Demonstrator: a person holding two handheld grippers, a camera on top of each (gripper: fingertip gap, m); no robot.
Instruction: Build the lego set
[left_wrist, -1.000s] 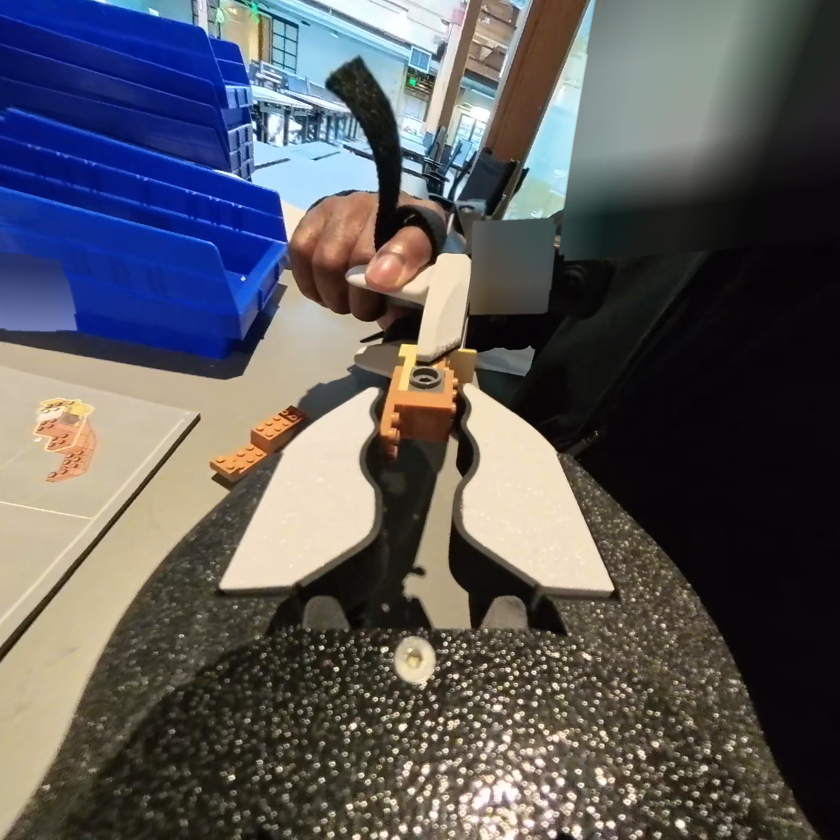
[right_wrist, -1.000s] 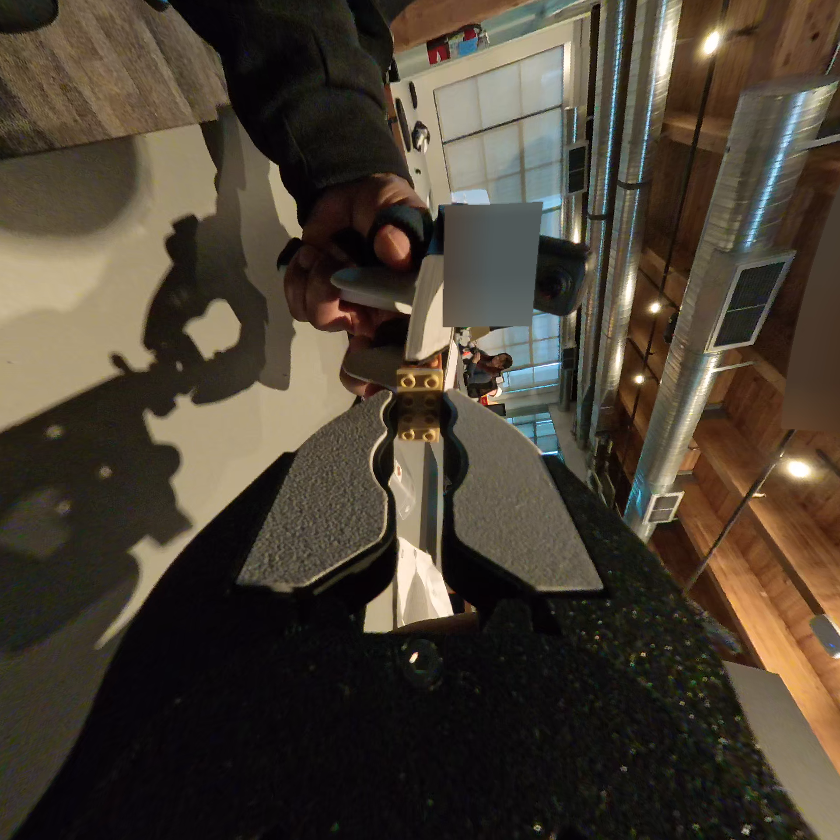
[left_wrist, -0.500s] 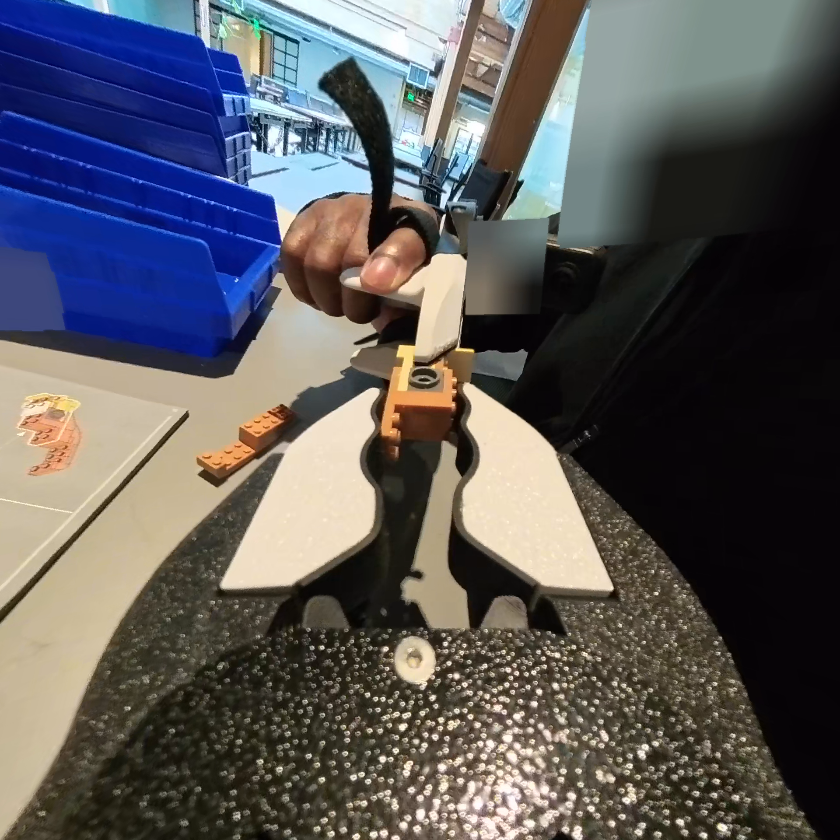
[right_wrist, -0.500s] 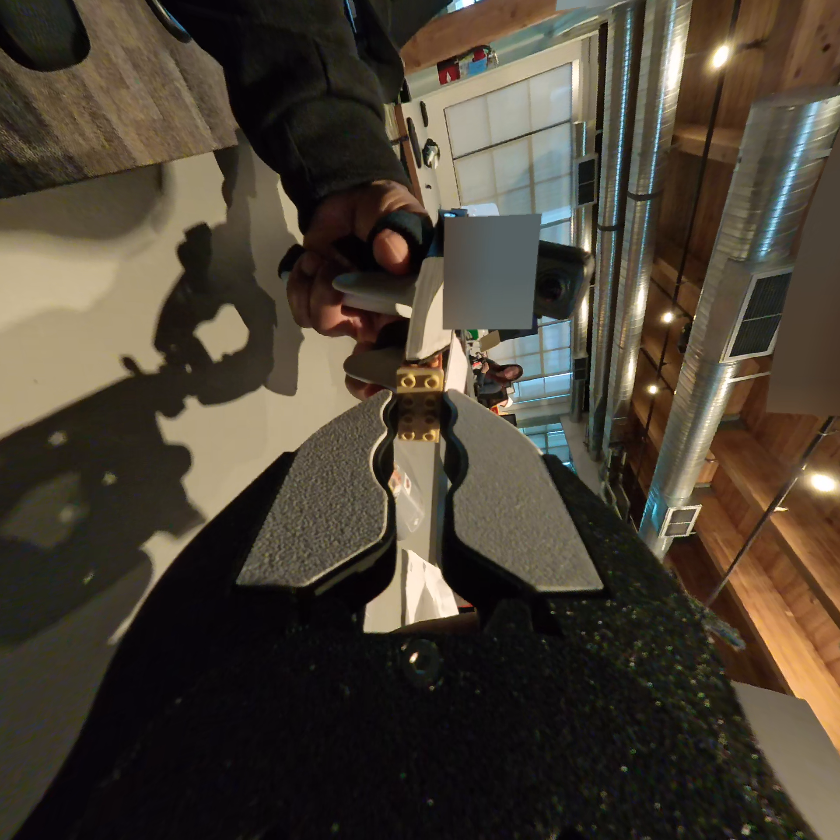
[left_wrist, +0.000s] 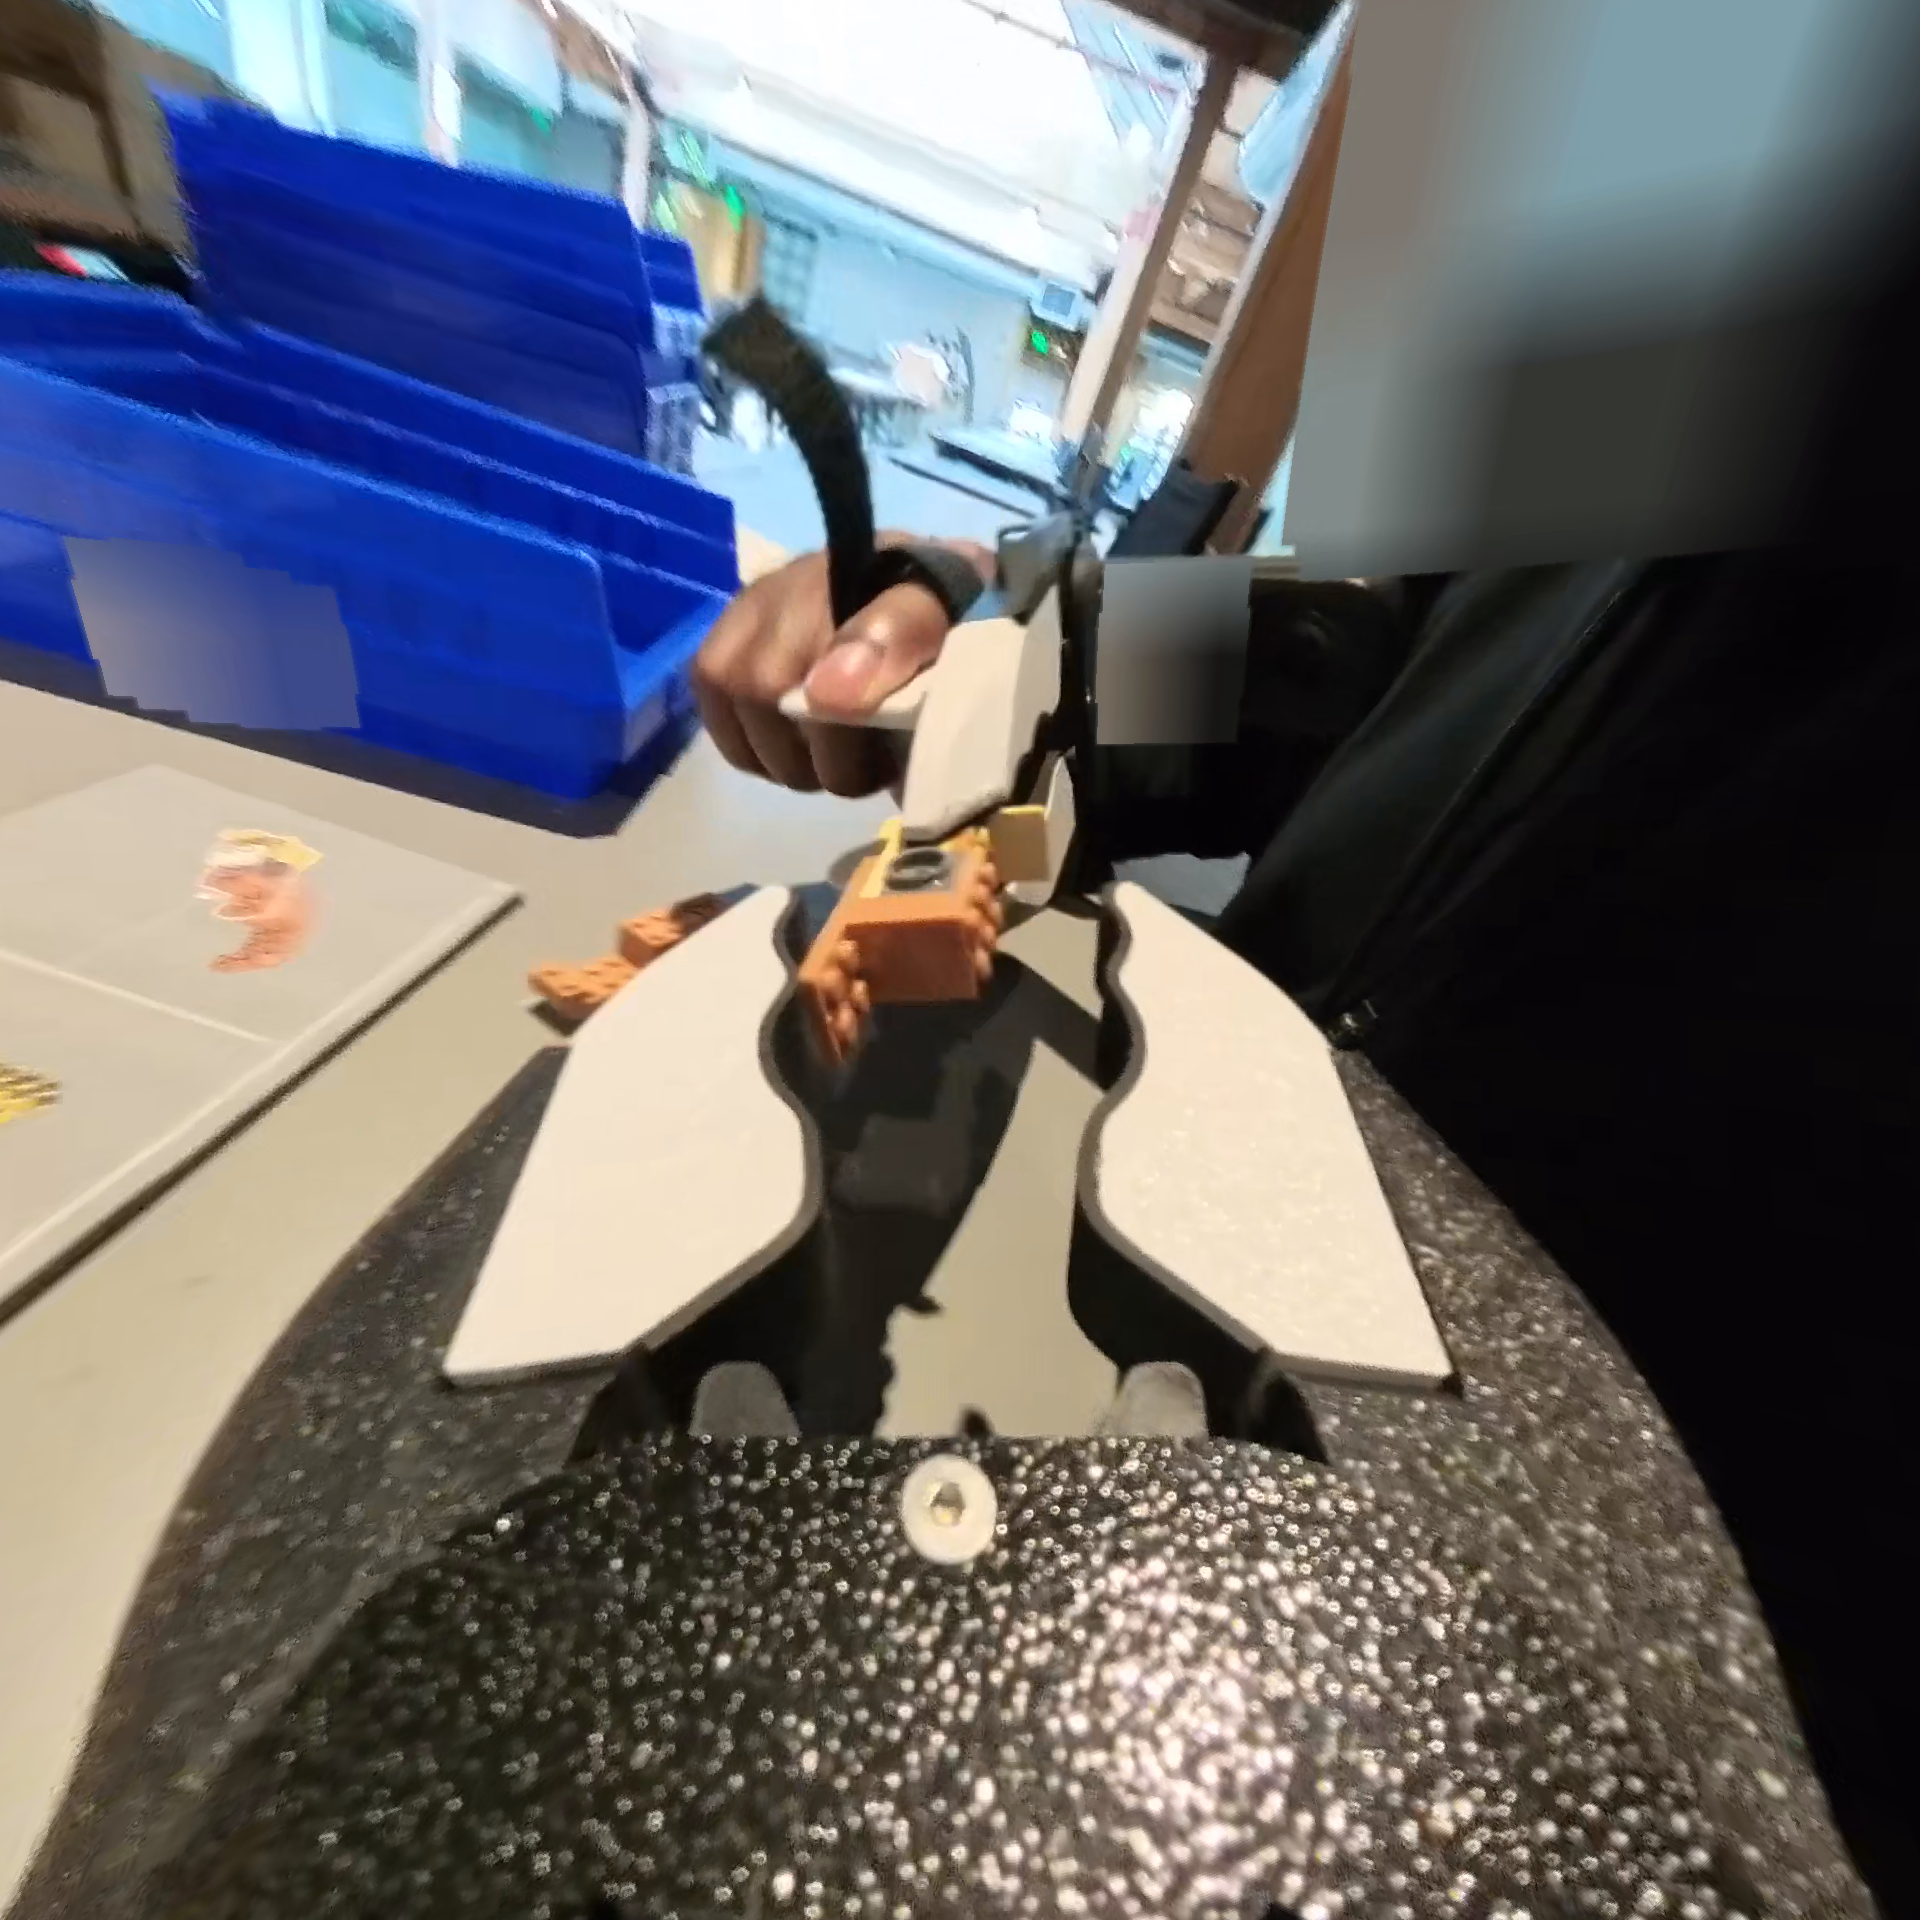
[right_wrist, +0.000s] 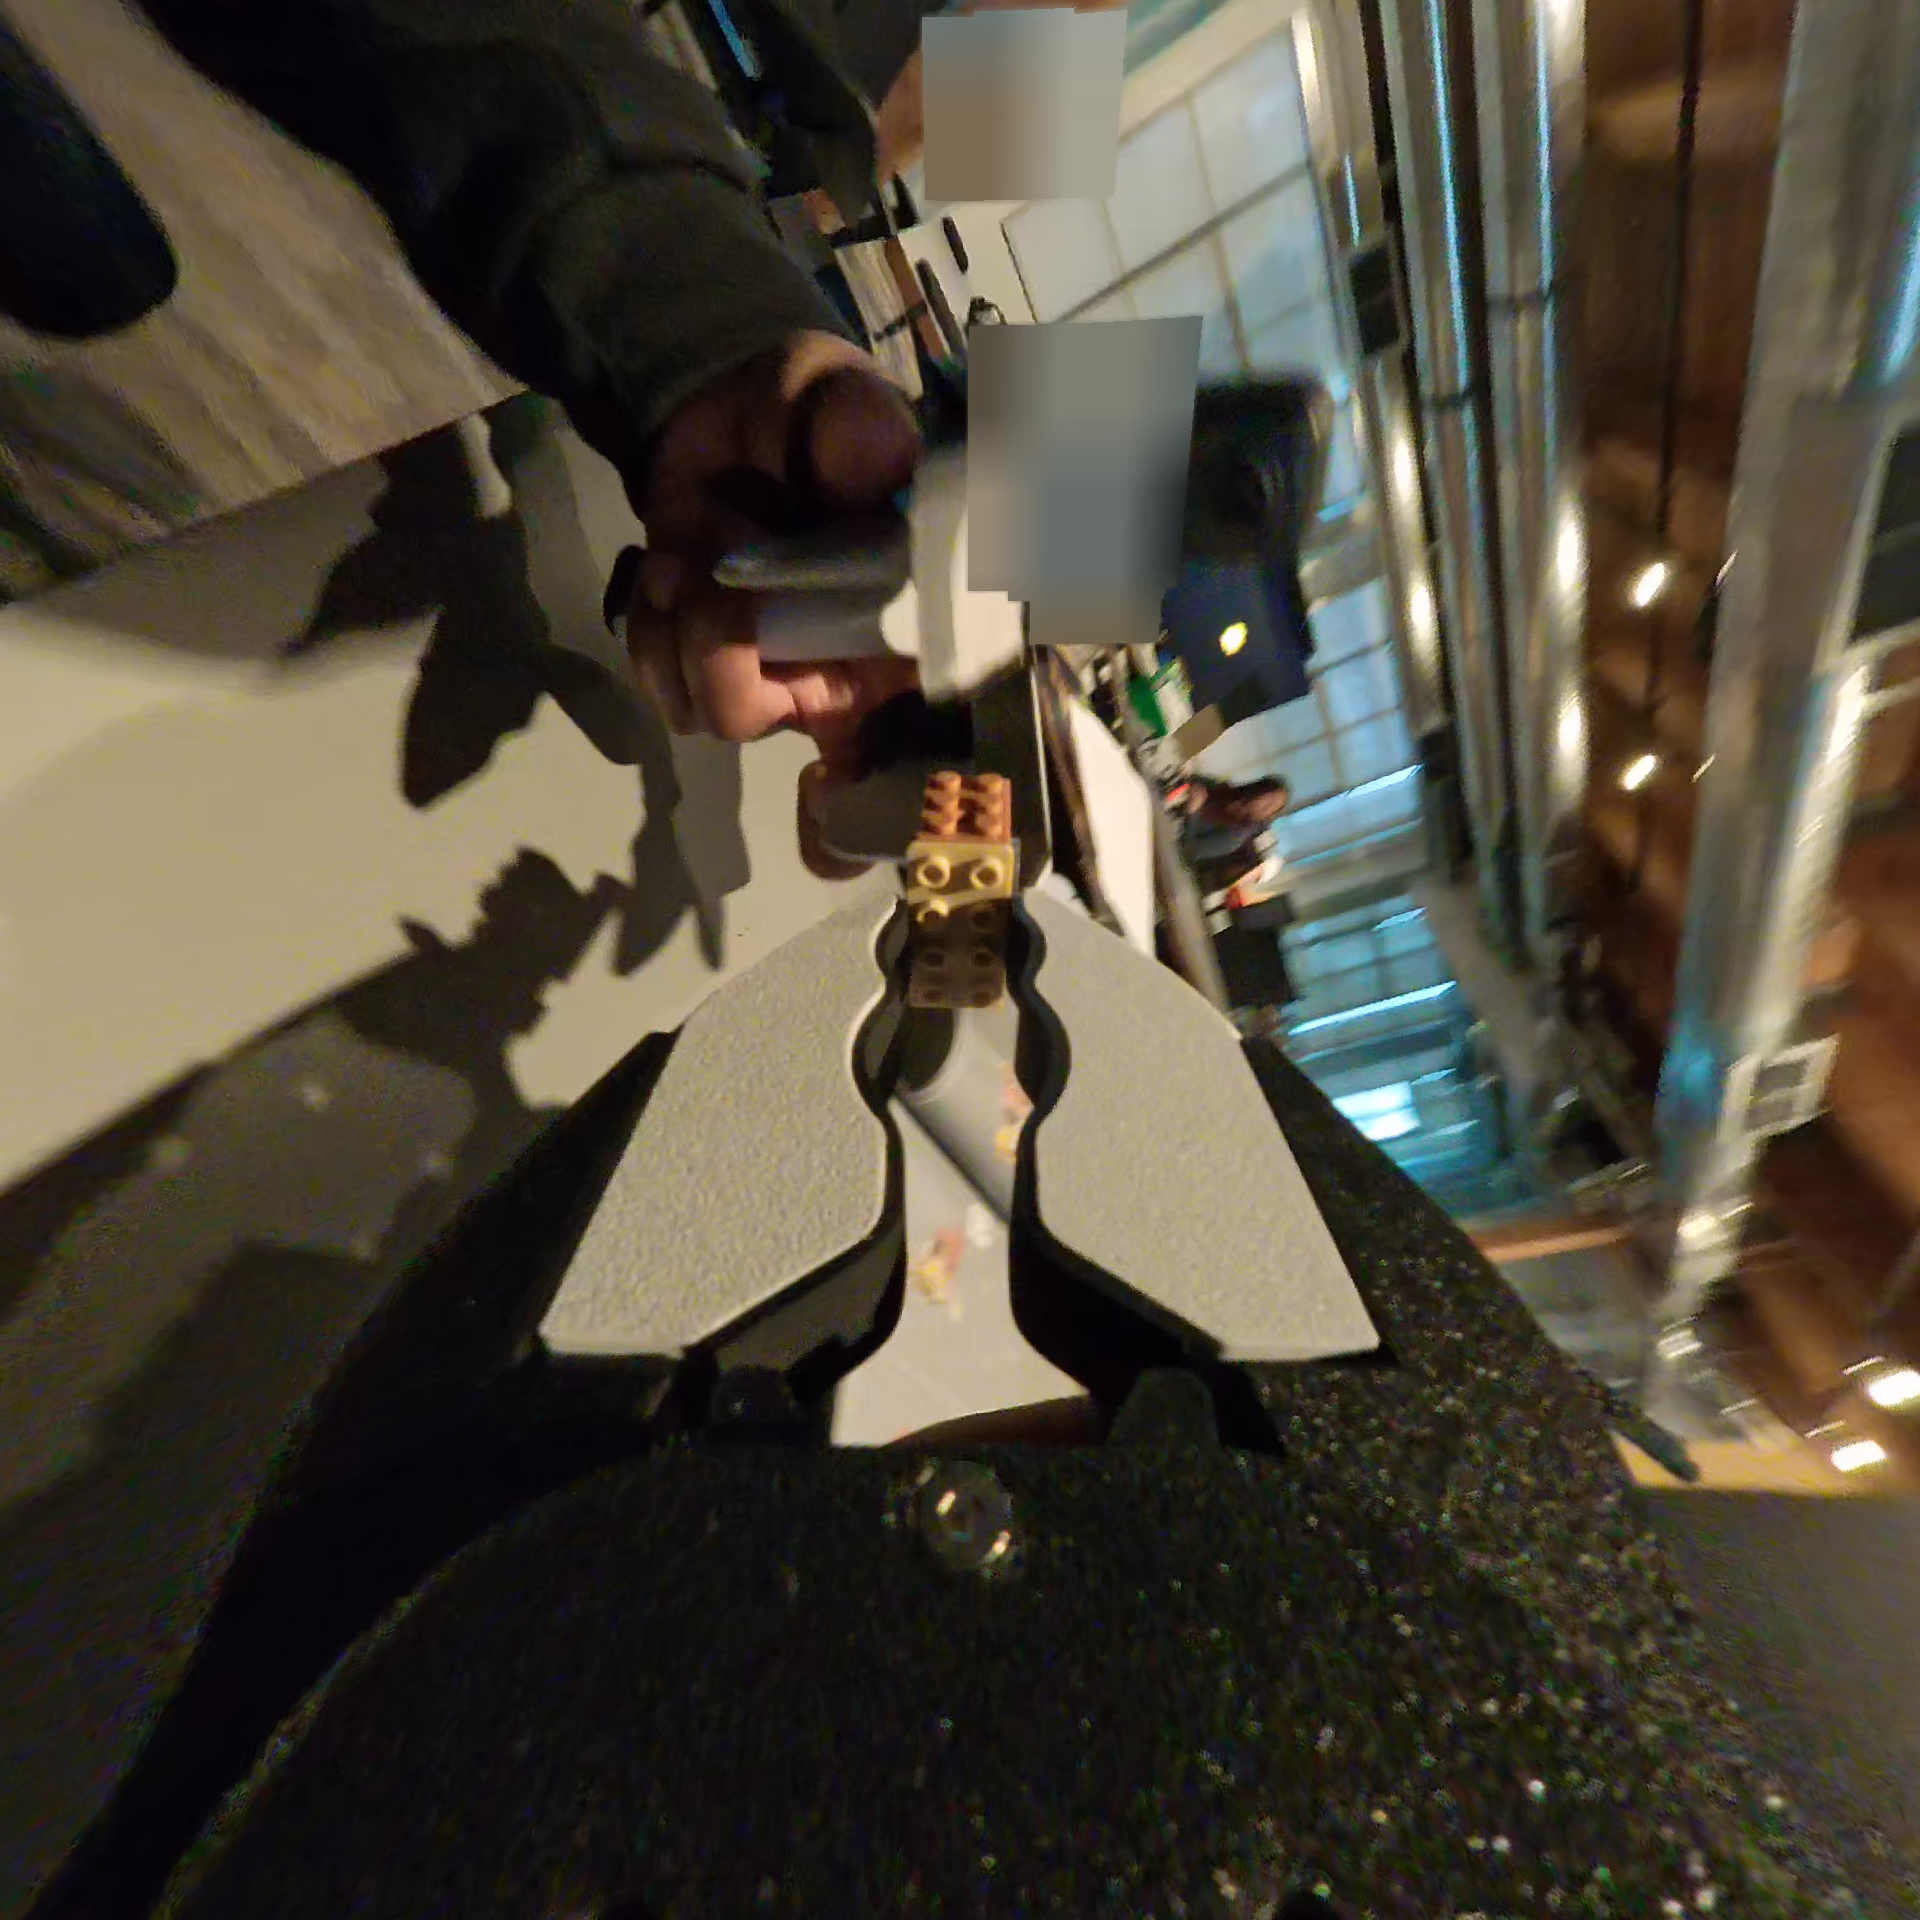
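Your left gripper (left_wrist: 940, 904) has its fingers spread wide now, the right one clear of the orange brick (left_wrist: 914, 951), the left one close against its studded side, though I can't tell if it touches. The brick carries a grey round piece on top and sits tilted in the gap, joined to the tan brick (right_wrist: 954, 925). Your right gripper (right_wrist: 956, 935) is clamped tight on that tan brick, so it carries the whole stack above the table (left_wrist: 312, 1195). Left of the stack, loose orange bricks (left_wrist: 613, 961) lie on the table, the manual (left_wrist: 187, 977) further left, and blue bins (left_wrist: 395, 582) behind it. Both views are a bit blurry.
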